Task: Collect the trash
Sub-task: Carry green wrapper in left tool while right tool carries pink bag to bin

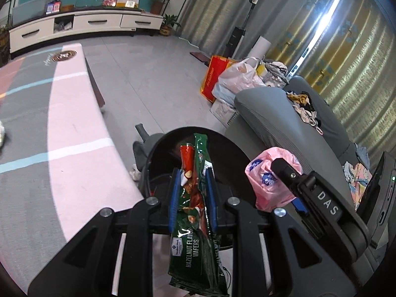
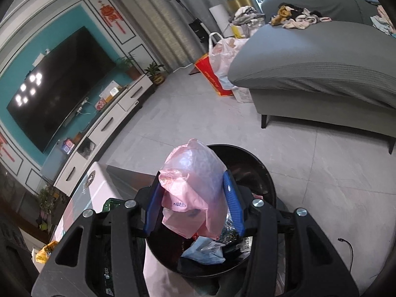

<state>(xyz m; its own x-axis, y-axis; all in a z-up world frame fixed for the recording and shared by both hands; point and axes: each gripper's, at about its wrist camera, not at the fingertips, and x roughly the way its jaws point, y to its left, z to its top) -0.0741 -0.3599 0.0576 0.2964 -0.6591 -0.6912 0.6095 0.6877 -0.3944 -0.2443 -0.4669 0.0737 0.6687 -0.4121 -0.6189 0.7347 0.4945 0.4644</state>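
Observation:
My left gripper (image 1: 192,177) is shut on a green hazelnut wafer wrapper (image 1: 194,222), held upright over the black trash bin (image 1: 222,143). My right gripper (image 2: 194,190) is shut on a crumpled pink plastic bag (image 2: 195,188), held above the same bin (image 2: 262,170). The pink bag (image 1: 268,183) and the right gripper's body also show at the right of the left wrist view. The bin holds several pieces of trash, among them a light blue packet (image 2: 205,250) and dark wrappers.
A low table with a pink and grey mat (image 1: 74,128) stands left of the bin. A grey sofa (image 2: 321,61) with clothes on it is to the right. Bags (image 1: 232,79) sit on the floor by the curtains. A TV cabinet (image 1: 86,24) is along the far wall.

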